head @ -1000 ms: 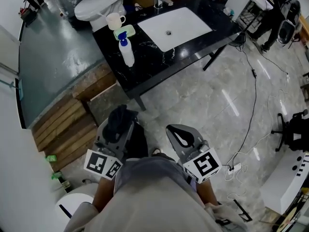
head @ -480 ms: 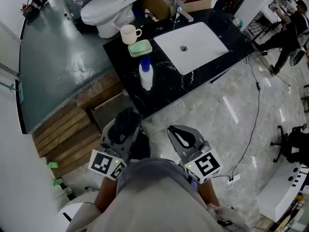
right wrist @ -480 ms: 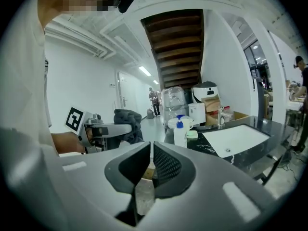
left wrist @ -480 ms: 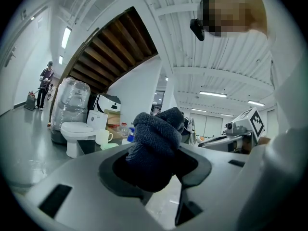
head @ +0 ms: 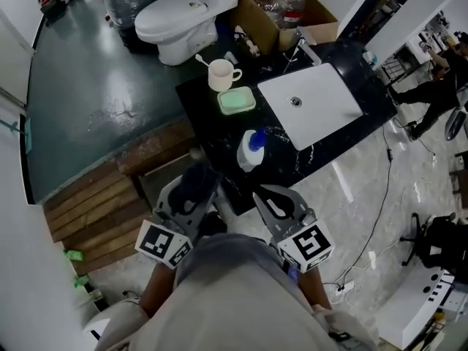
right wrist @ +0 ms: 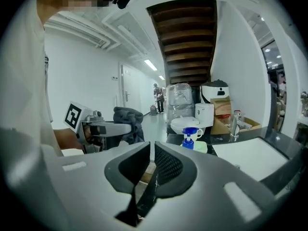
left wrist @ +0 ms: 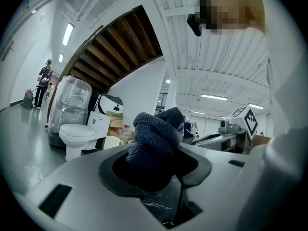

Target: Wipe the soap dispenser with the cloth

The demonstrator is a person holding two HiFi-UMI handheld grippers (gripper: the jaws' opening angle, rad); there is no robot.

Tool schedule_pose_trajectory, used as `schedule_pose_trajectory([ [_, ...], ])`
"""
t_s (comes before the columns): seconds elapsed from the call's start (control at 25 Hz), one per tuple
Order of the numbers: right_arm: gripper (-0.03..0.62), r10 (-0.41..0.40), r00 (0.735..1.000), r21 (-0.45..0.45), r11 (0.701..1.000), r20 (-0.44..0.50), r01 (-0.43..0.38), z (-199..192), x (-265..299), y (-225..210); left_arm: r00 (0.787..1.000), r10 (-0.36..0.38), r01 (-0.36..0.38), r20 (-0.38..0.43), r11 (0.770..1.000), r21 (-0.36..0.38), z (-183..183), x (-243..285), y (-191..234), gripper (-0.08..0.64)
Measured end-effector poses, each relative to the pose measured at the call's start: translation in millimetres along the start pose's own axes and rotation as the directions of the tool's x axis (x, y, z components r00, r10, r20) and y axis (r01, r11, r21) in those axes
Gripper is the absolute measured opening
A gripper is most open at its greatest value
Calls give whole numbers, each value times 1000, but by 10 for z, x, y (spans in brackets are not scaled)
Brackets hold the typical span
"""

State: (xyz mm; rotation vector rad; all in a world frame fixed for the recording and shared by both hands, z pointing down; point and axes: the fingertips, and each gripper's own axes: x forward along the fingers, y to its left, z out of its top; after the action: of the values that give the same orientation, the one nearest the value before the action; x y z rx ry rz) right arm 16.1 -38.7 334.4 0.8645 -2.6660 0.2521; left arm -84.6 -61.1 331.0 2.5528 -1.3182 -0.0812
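Note:
The soap dispenser (head: 252, 151), a white bottle with a blue pump, stands near the front edge of the black marble counter (head: 216, 126). It also shows in the right gripper view (right wrist: 191, 137). My left gripper (head: 191, 189) is shut on a bunched dark grey-blue cloth (head: 189, 181), which fills its jaws in the left gripper view (left wrist: 156, 138). My right gripper (head: 274, 207) is shut with nothing in it, its pads nearly touching (right wrist: 152, 150). Both grippers hang side by side just short of the counter's front edge, the dispenser a little ahead between them.
On the counter are a white sink basin (head: 311, 104) with a tap, a green soap dish (head: 236, 101) and a white mug (head: 221, 74). A toilet (head: 175, 20) and a cardboard box (head: 285, 6) stand behind. Wooden pallets (head: 95, 210) lie left; cables trail on the floor right.
The counter and dispenser have come much closer to both grippers as I moved toward them. The left gripper still holds the cloth; the right stays shut.

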Motion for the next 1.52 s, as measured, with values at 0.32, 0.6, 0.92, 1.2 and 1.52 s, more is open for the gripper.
schedule_pose_trajectory([
  [0.32,25,-78,997,-16,997,-1,78,217,271,-247,999,-51,51,3,999,-18,103,223,395,173],
  [0.6,83,-164,986,46,985,-35,166,117,269,-506,993,-111,111,-26,993,-30,-10,412,424,173],
  [0.92,189,-186,979,64,979,-86,192,-45,510,-778,989,-137,136,-49,990,-32,-40,571,483,173],
  [1.2,189,-144,983,62,987,-114,151,-82,800,-895,983,-170,168,-66,985,-43,-96,717,436,173],
  [1.52,157,-148,982,-16,989,-115,147,-21,902,-1000,980,-179,175,-91,983,-48,-205,785,486,173],
])
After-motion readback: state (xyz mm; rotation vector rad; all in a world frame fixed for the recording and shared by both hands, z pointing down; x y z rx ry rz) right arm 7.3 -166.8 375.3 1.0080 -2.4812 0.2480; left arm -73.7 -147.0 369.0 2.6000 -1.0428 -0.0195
